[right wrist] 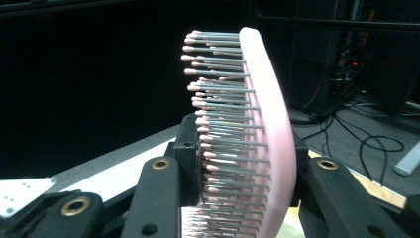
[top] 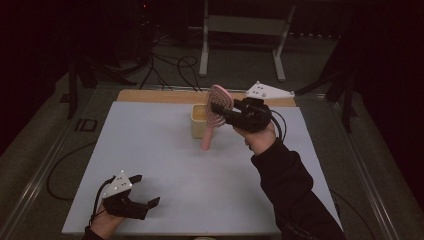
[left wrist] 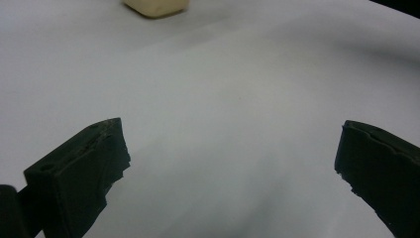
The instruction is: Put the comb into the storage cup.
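Note:
A pink hairbrush (top: pixel 214 114) hangs nearly upright over the far middle of the white table, head up and handle down. My right gripper (top: pixel 227 116) is shut on its head. In the right gripper view the brush head (right wrist: pixel 257 124) stands between my two black jaws, its bristles pointing left. Just behind the brush stands a cream square cup (top: pixel 200 121), whose base (left wrist: pixel 156 7) appears at the top of the left gripper view. My left gripper (top: pixel 146 192) rests near the table's front left corner, open, with only bare table between its jaws (left wrist: pixel 233 163).
The white table sheet (top: pixel 150 150) has a wooden strip (top: pixel 150 95) along its far edge. Beyond it lie floor cables (top: pixel 170 65) and a white metal stand (top: pixel 245 30). The person's dark sleeve (top: pixel 295 195) crosses the front right of the table.

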